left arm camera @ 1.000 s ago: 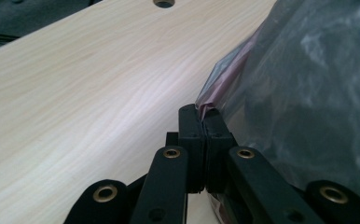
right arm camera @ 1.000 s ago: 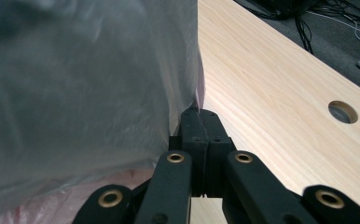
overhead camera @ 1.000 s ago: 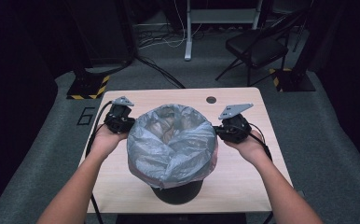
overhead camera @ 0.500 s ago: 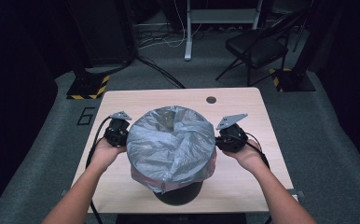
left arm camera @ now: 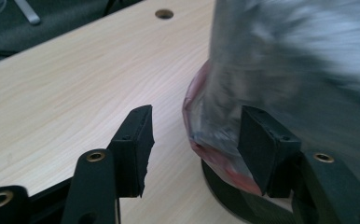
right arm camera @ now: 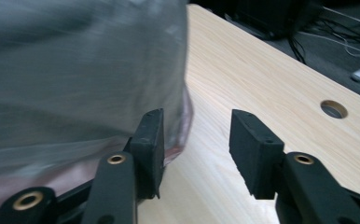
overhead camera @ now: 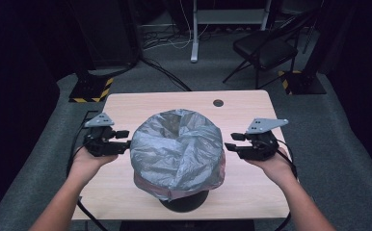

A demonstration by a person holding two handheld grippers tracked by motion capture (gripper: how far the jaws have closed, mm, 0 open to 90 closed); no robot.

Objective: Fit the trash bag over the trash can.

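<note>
A grey plastic bag is draped over a pinkish bin on a dark round base near the table's front edge. My left gripper hovers just left of the bag, and its jaws have just been opening. In the left gripper view the left gripper is open, with the bag's hem close beyond the gap and not pinched. My right gripper sits just right of the bag, its jaws also having just been opening. The right gripper frames bare table, with the bag beside its left jaw.
The light wooden table has a cable hole at its far edge. A folding chair and stands with yellow-black feet are on the floor behind. Cables trail from both grippers over the table's sides.
Both grippers were shut against the bag's sides. They have opened, let the bag go and drawn outward, away from the bin, while the bag stays draped over it.
</note>
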